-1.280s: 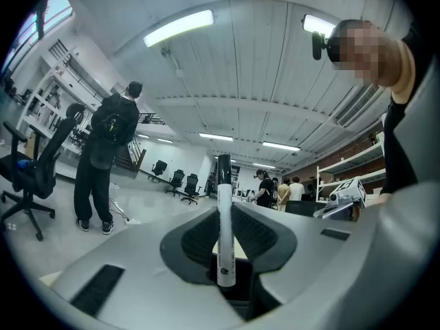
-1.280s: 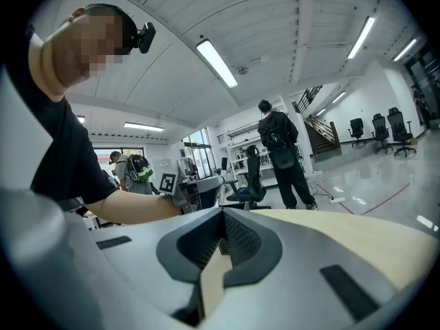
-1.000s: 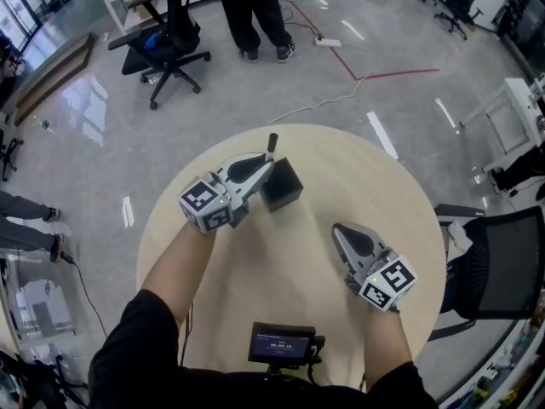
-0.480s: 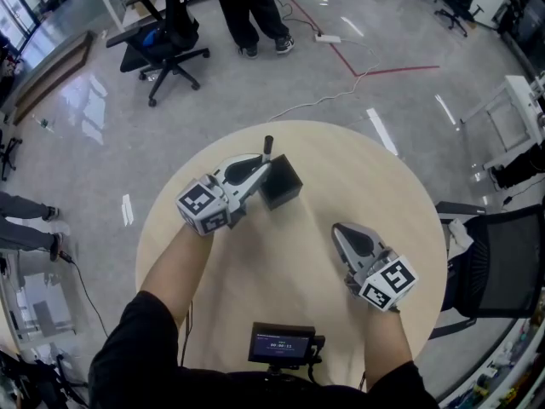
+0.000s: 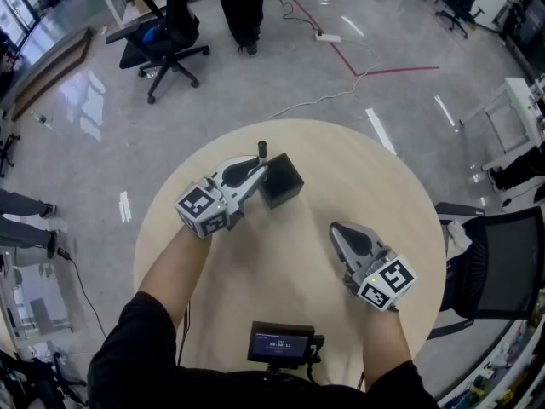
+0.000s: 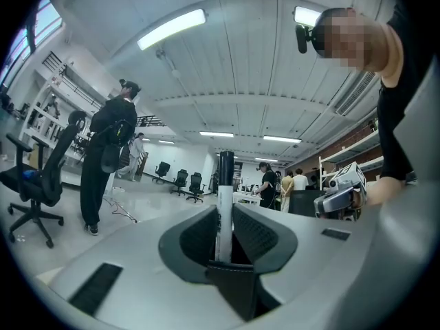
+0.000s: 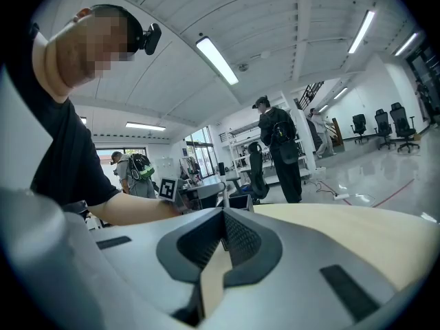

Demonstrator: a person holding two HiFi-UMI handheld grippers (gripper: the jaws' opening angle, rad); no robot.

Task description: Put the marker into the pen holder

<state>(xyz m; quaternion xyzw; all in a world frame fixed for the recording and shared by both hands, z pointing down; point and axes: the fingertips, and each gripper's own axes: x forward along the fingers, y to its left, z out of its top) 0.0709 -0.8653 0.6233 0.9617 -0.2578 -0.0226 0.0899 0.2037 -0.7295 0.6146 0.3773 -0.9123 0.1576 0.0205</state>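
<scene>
Open-plan lab, office chairs (image 5: pixel 162 43), metal shelving (image 6: pixel 49 96), polished floor (image 5: pixel 85 135)

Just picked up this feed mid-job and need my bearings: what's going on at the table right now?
A person at a round table works a gripper in each hand. The left gripper has the marker upright at the left edge of the black pen holder. Its jaws are opening, with the marker between them. The gripper hides whether the marker's lower end has entered the holder. The right gripper is apart at the near right, shut and empty.
</scene>
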